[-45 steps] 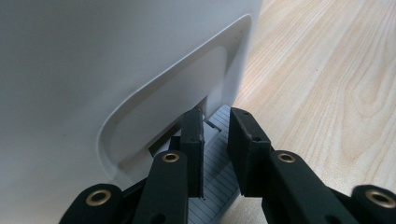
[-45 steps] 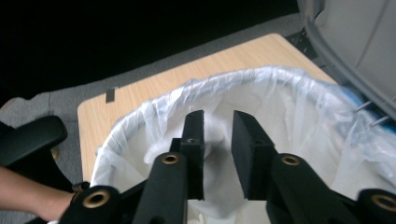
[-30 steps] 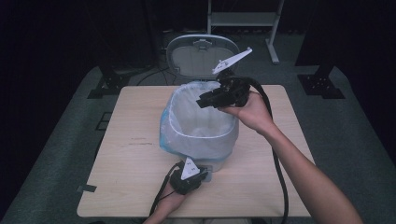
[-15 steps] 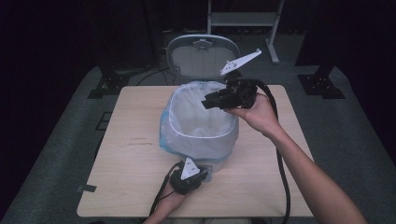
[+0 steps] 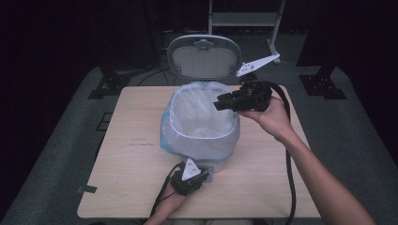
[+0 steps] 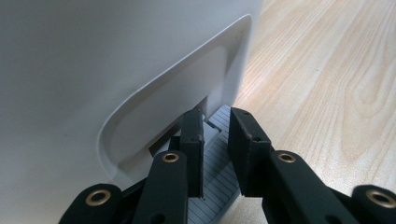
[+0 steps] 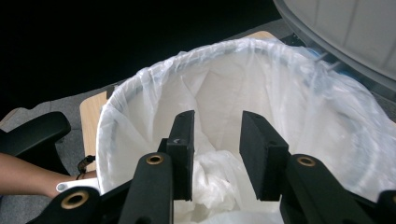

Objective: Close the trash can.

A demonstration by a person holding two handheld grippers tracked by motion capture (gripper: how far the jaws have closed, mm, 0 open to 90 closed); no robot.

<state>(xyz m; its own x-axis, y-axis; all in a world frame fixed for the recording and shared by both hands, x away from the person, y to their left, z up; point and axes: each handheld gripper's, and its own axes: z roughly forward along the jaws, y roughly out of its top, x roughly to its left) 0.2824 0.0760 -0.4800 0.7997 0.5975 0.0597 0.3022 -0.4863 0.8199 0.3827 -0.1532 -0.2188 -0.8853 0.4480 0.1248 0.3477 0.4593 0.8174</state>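
Left gripper view shows the left gripper (image 6: 215, 154) with jaws slightly spread over the ribbed pedal (image 6: 215, 184) at the foot of the white bin (image 6: 93, 70). Over the bin's lined rim (image 5: 202, 133), the right gripper (image 5: 220, 104) hovers, jaws spread, holding nothing. Bin stands mid-surface (image 5: 122, 168), lid (image 5: 202, 57) raised.

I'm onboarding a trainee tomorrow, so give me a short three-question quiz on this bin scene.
1. True or false: the lid of the pedal bin stands open.
2. What lines the bin? A) a plastic bag B) newspaper C) cloth
3. What part of the bin does the left gripper have its fingers at?

Key:
1. True.
2. A: the plastic bag, below the open right gripper.
3. The ribbed foot pedal at the base, on the wooden table.
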